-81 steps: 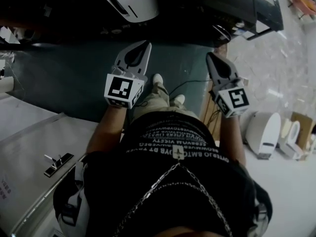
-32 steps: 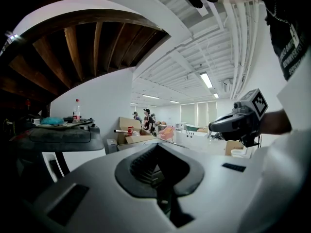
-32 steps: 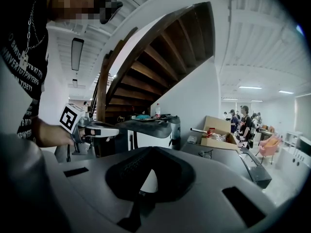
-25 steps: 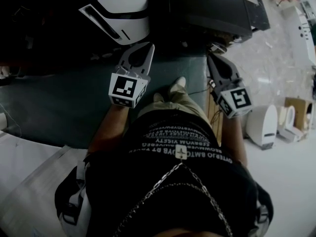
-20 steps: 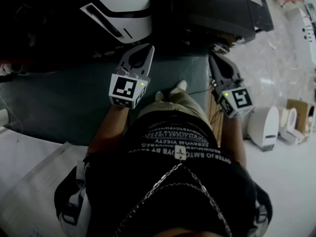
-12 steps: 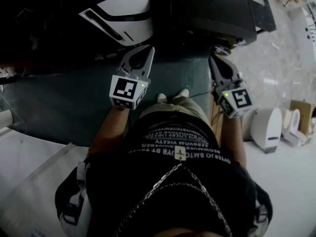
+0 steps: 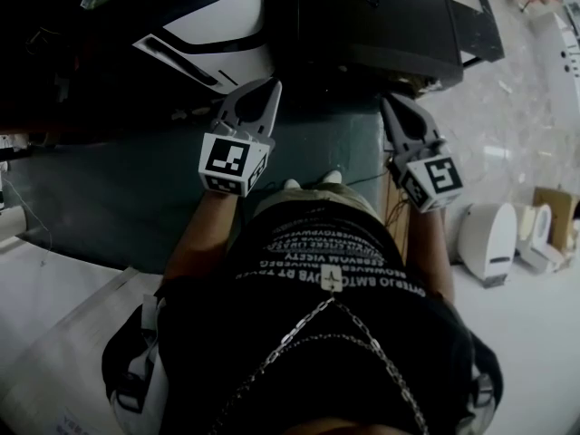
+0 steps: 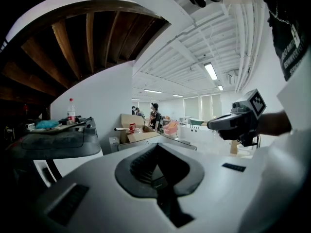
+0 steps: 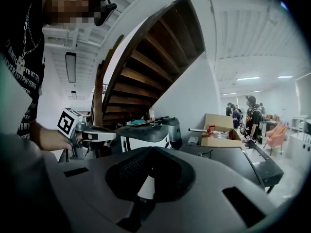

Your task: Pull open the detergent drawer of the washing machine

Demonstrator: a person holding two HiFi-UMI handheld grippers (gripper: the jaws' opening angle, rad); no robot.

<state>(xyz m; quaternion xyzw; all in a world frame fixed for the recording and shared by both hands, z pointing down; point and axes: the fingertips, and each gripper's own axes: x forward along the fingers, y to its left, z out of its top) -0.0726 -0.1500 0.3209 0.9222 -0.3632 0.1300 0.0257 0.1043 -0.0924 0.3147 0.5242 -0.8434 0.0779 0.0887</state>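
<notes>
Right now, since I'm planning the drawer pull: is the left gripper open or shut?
Shut. In its own view the left gripper has its jaws together, nothing between them.

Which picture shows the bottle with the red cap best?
The left gripper view: the bottle stands tall and clear there, red cap showing. In the right gripper view the bottle is only a tiny shape far off. The head view doesn't show it.

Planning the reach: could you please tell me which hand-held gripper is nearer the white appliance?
Left. Left hand-held gripper: just short of the white appliance. Right hand-held gripper: farther right.
</notes>
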